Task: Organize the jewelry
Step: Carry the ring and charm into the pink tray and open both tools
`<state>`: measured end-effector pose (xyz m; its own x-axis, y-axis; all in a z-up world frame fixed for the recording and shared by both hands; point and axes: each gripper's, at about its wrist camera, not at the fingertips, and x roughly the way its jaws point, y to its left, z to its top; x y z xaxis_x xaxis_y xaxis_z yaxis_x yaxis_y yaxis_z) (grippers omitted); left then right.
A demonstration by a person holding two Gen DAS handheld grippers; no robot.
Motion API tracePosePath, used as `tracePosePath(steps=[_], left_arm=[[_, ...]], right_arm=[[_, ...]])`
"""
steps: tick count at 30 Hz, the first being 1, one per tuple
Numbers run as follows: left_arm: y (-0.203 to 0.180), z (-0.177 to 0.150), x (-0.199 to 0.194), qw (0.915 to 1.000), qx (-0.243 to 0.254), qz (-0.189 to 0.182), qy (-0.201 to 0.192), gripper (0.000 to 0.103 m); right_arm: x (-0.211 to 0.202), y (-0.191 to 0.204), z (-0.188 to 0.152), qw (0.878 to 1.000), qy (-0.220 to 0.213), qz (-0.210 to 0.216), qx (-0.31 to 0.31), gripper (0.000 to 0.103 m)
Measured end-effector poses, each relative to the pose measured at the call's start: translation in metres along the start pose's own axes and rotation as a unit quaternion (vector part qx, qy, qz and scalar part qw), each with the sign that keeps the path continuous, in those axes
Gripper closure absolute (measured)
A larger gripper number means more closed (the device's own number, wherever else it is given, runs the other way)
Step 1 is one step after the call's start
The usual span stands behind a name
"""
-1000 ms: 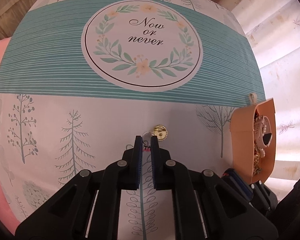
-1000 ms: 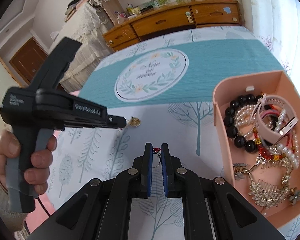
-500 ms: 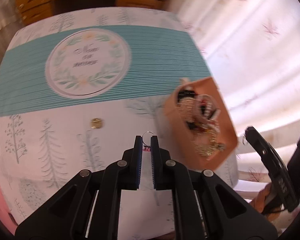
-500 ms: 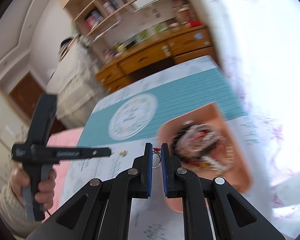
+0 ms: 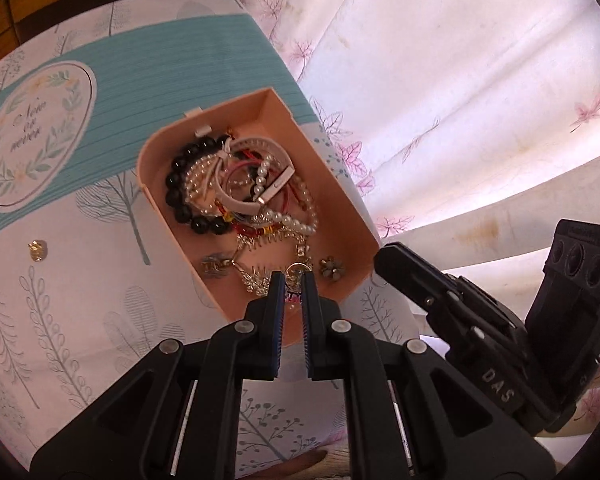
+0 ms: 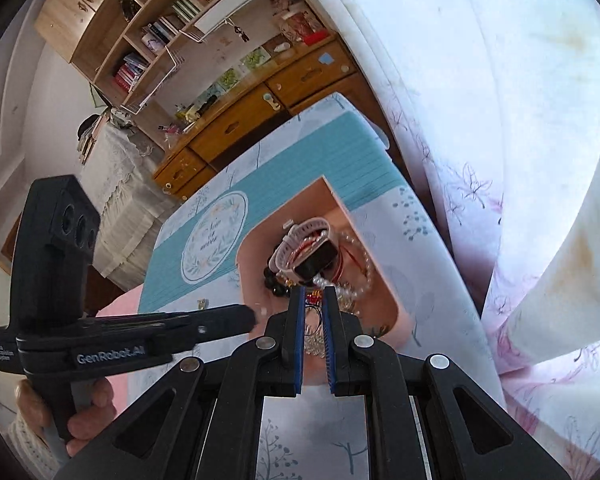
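The left gripper [image 5: 291, 284] and right gripper [image 6: 313, 300] are showing matte black bodies, ridged blue finger pads [image 6: 298, 340] and silver screws. White "GenRobot.AI" lettering is marking one handle; a bare hand [image 6: 88, 408] is wearing a cream knitted cuff.

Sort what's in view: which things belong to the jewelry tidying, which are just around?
Job: left claw holding ring; right claw holding hoop; tray of jewelry; gold piece on the cloth.
Around: tablecloth, curtain, dresser, bookshelf.
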<state>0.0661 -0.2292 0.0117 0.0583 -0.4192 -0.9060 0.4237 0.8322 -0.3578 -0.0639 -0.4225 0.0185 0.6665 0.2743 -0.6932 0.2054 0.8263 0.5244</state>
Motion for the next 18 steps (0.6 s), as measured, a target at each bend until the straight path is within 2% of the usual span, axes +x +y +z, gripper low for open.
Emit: tracePosePath(steps=[7,13,18], left_arm=[[0.009,-0.010,0.017,0.9994,-0.007,0.019,0.029,0.097],[0.016,-0.015,0.014,0.9987,0.003,0.045,0.022,0.097],[0.025,-0.018,0.003,0.9985,0.000,0.053,0.014,0.096]], right_arm=[[0.026,0.016,-0.011,0.999,0.034,0.019,-0.001,0.094],[0.041,0.024,-0.018,0.997,0.066,0.031,0.007,0.094],[0.043,0.028,-0.020,0.997,0.071,0.035,0.009,0.094]])
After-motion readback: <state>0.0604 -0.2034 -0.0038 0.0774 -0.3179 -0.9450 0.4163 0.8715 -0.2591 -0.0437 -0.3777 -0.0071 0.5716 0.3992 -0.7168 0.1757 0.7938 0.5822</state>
